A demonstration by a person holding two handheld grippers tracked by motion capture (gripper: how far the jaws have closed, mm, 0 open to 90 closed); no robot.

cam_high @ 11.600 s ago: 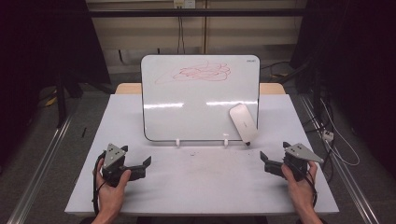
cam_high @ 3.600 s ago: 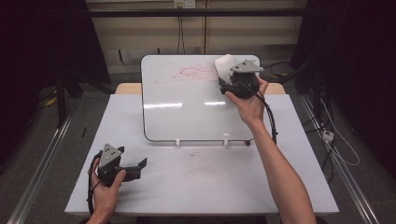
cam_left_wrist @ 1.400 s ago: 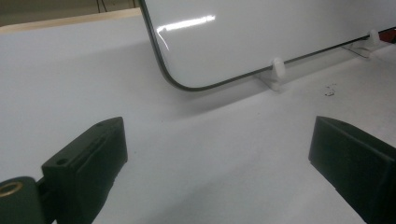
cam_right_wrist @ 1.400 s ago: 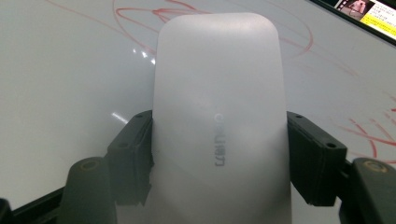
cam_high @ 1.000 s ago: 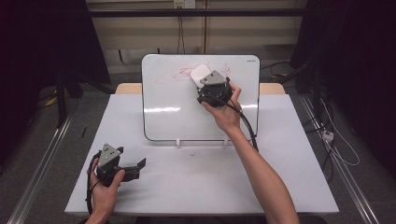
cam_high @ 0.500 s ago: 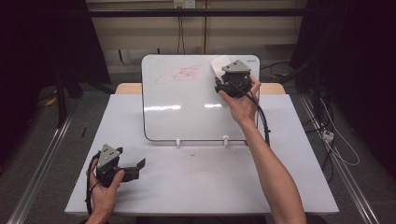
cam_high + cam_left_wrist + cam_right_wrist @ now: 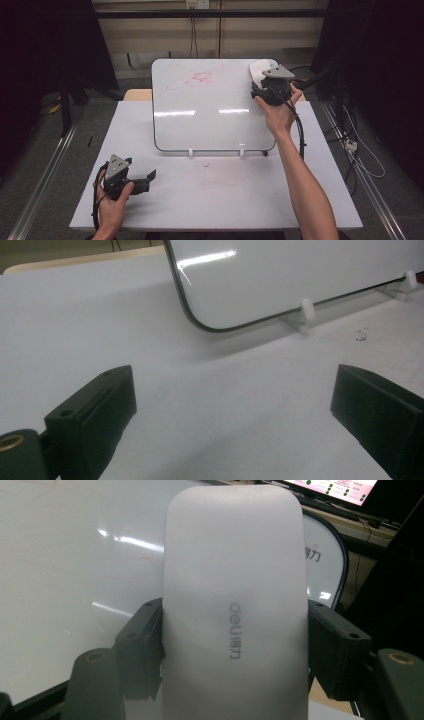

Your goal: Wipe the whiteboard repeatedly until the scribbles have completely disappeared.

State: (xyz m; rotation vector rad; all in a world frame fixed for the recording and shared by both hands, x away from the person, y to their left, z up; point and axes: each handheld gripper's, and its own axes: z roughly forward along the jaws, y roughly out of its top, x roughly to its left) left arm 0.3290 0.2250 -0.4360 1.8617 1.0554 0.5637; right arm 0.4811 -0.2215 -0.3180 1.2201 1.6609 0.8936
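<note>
Clamping a white, rounded plastic whiteboard eraser [image 7: 232,605] between its two black jaws, the right gripper [image 7: 265,82] is held up at the top right corner of the glossy white round-cornered whiteboard [image 7: 200,115]. In the right gripper view the eraser stands lengthwise between the jaws, grey lettering on its back, each side pressed by a jaw. A red scribble [image 7: 196,78] sits on the board's upper middle, left of the eraser and apart from it. The board leans on small white plastic feet [image 7: 306,310] at its lower edge, on the white table [image 7: 210,200].

Left gripper [image 7: 142,181] rests low on the table near the front left, well apart from the board, gripped by the left hand [image 7: 112,205]. Its jaws stand wide apart, bare table between them. Faint dark specks [image 7: 361,333] mark the table just in front of the board
</note>
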